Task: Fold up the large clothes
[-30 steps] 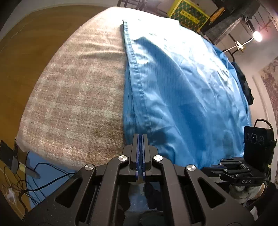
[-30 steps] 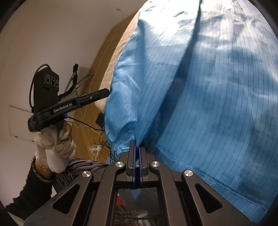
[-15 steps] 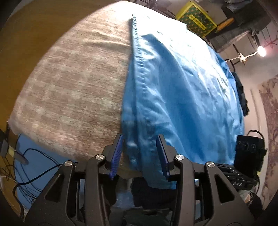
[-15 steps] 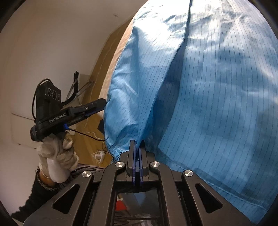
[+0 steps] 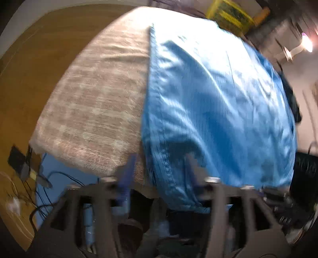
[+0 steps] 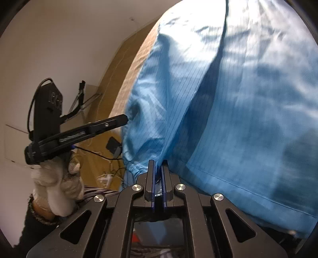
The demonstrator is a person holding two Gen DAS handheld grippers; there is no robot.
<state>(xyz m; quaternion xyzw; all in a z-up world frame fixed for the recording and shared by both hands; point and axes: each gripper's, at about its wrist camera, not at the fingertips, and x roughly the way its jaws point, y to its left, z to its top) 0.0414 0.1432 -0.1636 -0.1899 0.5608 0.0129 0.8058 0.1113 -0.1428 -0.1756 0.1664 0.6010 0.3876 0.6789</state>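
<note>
Spread across the bed, the blue garment point(image 5: 214, 111) lies over a beige checked blanket point(image 5: 95, 111), its stitched hem running down the middle of the left wrist view and its near end drooping off the bed's edge. From the right wrist view the same blue cloth point(image 6: 238, 103) shows thin dark pinstripes, a long crease running up from the near edge, and a seam line low on the right.

The left gripper point(image 5: 159, 174) is blurred but plainly spread wide, its blue-padded fingers point(image 5: 127, 174) standing either side of the hanging hem without closing on it. The right gripper point(image 6: 158, 174) has its two fingers nearly together with a narrow slit between them, and a pucker of the garment's edge sits at their tips; whether they truly pinch it I cannot tell.

In the right wrist view a white-gloved hand point(image 6: 57, 182) holds the left gripper's handle, its tip reaching to the garment's side. Beyond are a wooden floor point(image 5: 29, 75), cables point(image 5: 45, 182) and a yellow crate point(image 5: 230, 15).
</note>
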